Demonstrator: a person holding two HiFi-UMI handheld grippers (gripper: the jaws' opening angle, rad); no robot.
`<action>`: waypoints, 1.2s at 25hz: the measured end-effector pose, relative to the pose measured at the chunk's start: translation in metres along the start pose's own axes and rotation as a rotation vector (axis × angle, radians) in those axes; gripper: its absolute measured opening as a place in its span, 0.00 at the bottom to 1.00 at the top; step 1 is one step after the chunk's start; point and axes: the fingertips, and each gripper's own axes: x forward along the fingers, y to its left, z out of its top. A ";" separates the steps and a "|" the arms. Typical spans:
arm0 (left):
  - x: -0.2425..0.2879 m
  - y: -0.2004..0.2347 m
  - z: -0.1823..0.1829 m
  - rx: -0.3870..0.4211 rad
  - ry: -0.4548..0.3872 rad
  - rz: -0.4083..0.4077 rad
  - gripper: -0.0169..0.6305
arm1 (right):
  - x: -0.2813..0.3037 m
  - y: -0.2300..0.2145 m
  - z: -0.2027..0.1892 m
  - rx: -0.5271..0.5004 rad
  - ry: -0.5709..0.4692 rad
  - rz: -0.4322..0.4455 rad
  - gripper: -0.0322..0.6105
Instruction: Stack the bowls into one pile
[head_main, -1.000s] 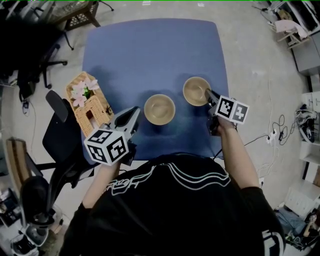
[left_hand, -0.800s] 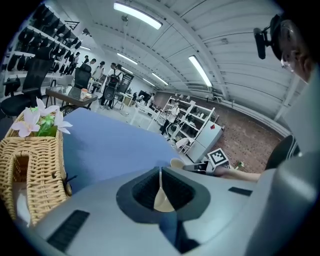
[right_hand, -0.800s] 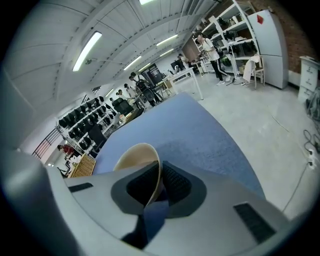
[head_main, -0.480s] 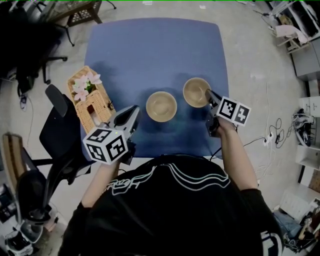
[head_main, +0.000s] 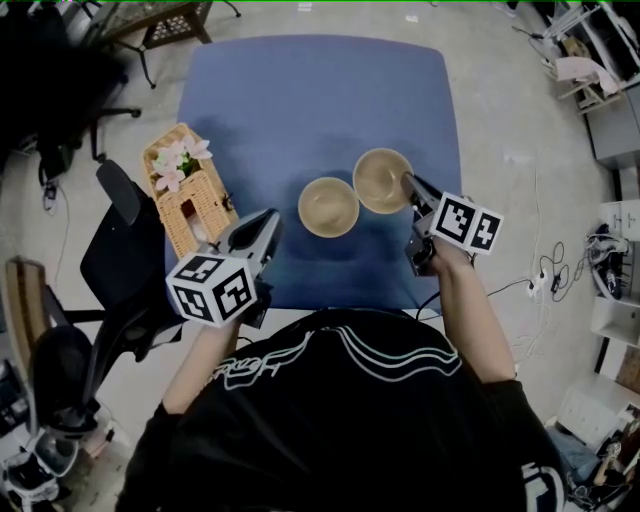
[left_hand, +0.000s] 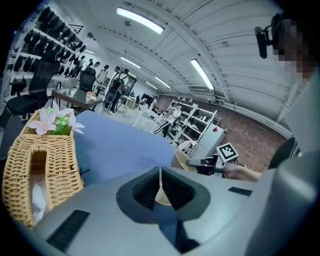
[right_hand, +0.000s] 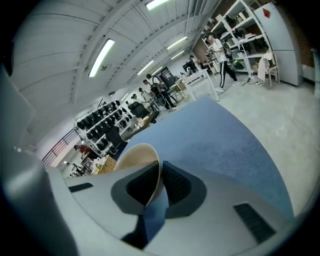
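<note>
Two tan bowls are on or over the blue table (head_main: 300, 90). One bowl (head_main: 328, 206) sits on the cloth near the front middle. The other bowl (head_main: 382, 180) hangs tilted just to its right, off the cloth. My right gripper (head_main: 408, 184) is shut on its near rim. In the right gripper view the rim of the held bowl (right_hand: 135, 155) runs between the pads of the right gripper (right_hand: 160, 172). My left gripper (head_main: 266, 228) hovers at the table's front left, left of the resting bowl. In its own view the left gripper (left_hand: 160, 175) is shut on nothing.
A wicker basket (head_main: 185, 195) with pink flowers stands at the table's left edge, close to my left gripper. A black office chair (head_main: 120, 250) is on the floor to the left. Shelves and cables lie on the floor at the right.
My right gripper has lifted its bowl off the table and carried it left, closer to the resting bowl. The left gripper has stayed put.
</note>
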 end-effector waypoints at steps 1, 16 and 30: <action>-0.002 0.001 0.000 -0.001 -0.002 0.004 0.08 | 0.000 0.005 0.000 -0.006 0.001 0.010 0.13; -0.033 0.011 -0.004 -0.026 -0.041 0.054 0.08 | 0.020 0.064 -0.026 -0.086 0.079 0.123 0.13; -0.053 0.023 -0.017 -0.052 -0.044 0.097 0.08 | 0.044 0.077 -0.065 -0.188 0.176 0.127 0.13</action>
